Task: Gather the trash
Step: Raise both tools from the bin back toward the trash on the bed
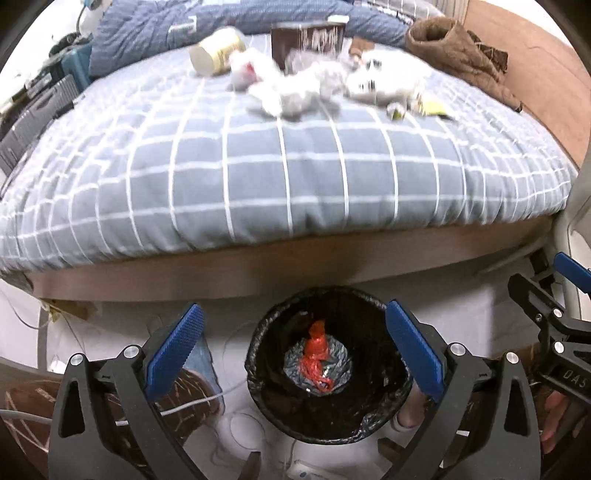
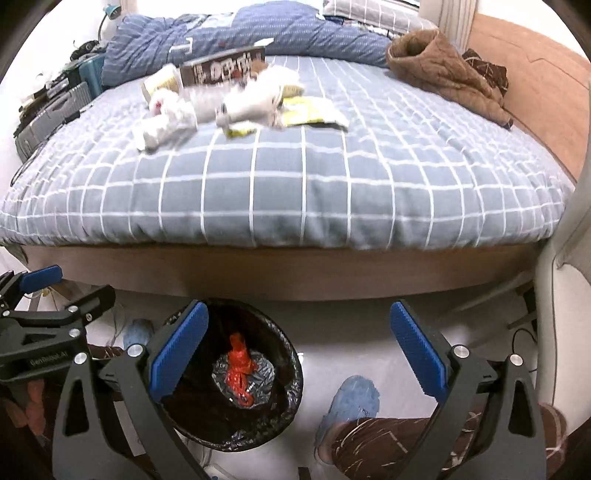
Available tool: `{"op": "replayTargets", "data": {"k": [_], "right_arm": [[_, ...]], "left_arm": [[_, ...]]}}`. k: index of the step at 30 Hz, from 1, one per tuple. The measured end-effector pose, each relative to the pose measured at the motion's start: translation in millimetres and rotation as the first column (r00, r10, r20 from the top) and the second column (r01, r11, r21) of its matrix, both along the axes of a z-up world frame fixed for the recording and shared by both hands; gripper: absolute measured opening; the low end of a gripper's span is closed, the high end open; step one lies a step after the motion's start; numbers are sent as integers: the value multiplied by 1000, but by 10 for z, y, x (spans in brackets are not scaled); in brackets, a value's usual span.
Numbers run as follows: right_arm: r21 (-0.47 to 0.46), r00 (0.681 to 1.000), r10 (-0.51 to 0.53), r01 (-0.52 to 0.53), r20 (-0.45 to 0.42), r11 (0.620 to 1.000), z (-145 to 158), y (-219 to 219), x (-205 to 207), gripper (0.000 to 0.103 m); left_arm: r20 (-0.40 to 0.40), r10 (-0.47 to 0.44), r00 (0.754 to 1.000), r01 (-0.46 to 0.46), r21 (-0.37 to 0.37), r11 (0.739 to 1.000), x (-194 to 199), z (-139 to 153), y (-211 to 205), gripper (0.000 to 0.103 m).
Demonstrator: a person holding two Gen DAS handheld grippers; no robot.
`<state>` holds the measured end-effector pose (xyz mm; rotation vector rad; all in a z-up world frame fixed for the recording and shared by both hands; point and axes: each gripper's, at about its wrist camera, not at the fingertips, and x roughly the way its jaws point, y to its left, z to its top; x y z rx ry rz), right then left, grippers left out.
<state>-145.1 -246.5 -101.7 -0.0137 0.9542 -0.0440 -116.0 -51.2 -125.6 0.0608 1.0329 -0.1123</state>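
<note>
A pile of trash lies far back on the grey checked bed: crumpled white tissues [image 1: 291,88] [image 2: 173,118], a cream paper cup [image 1: 216,51] [image 2: 162,81] on its side, a dark brown box [image 1: 308,37] [image 2: 225,68], and yellow wrappers [image 1: 428,105] [image 2: 310,110]. A black-lined trash bin [image 1: 328,365] [image 2: 229,376] stands on the floor by the bed, holding a red bag [image 1: 316,354] [image 2: 240,369]. My left gripper [image 1: 295,354] is open and empty above the bin. My right gripper [image 2: 299,358] is open and empty just right of the bin.
A brown jacket [image 1: 458,48] [image 2: 443,70] lies at the bed's far right, a blue quilt [image 2: 240,33] at the back. The person's slippered foot [image 2: 351,406] stands on the white floor. White cables [image 1: 207,402] trail beside the bin. Cluttered shelves [image 2: 51,107] stand left.
</note>
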Motion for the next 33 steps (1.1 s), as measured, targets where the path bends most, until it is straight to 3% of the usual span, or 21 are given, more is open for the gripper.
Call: {"op": "replayTargets", "data": {"k": [9,17,33], "right_arm": [[17,998,24,-25,65,1000,390,20,54,95],[30,995,17,-20,101,999,644,-64,207,95],[23,989,35,-39,140,999,937,-117,839,95]], "left_arm": [[73,33,997,-33,4,999,64,474,171,97],[92,51,994,-51,-10,999,186,776,320,97],[146,69,987,-70,-4,998,918,1153,506,97]]}}
